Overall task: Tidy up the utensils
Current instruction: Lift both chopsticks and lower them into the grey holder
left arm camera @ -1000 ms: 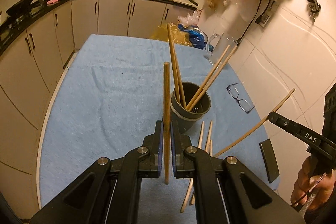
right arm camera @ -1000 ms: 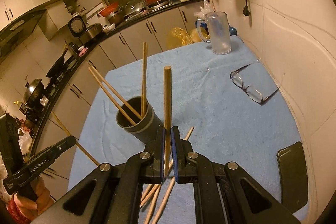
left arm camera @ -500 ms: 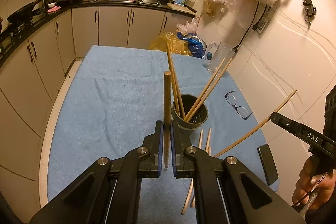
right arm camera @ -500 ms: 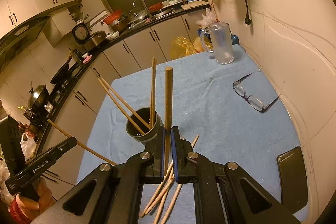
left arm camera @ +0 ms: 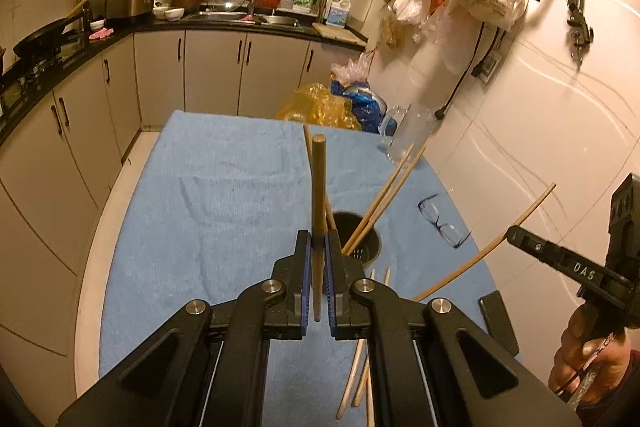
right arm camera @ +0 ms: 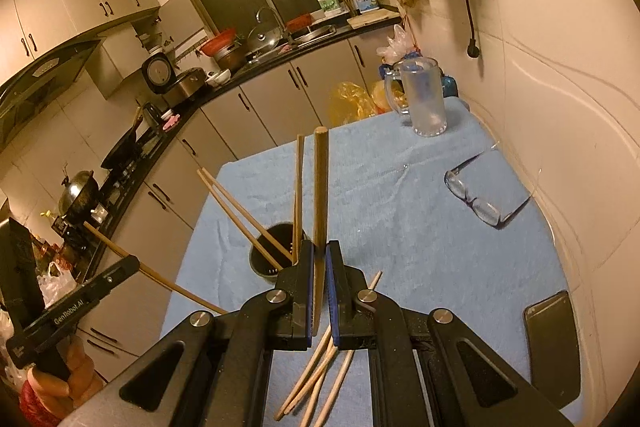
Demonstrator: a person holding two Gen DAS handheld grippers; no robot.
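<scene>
My left gripper is shut on a wooden chopstick that stands upright between its blue pads, above the table. My right gripper is shut on a second upright chopstick. Just ahead of both stands a dark grey holder with three chopsticks leaning in it. Several loose chopsticks lie on the blue cloth beneath the grippers. Each gripper shows in the other's view from the side, the right gripper and the left gripper, each held by a hand.
The table wears a blue cloth. Eyeglasses lie to the right of the holder, a glass mug stands at the far right corner, and a dark phone lies near the wall. Kitchen cabinets run along the left.
Both grippers have risen with their chopsticks still clamped. The holder and table look smaller and lower in both views.
</scene>
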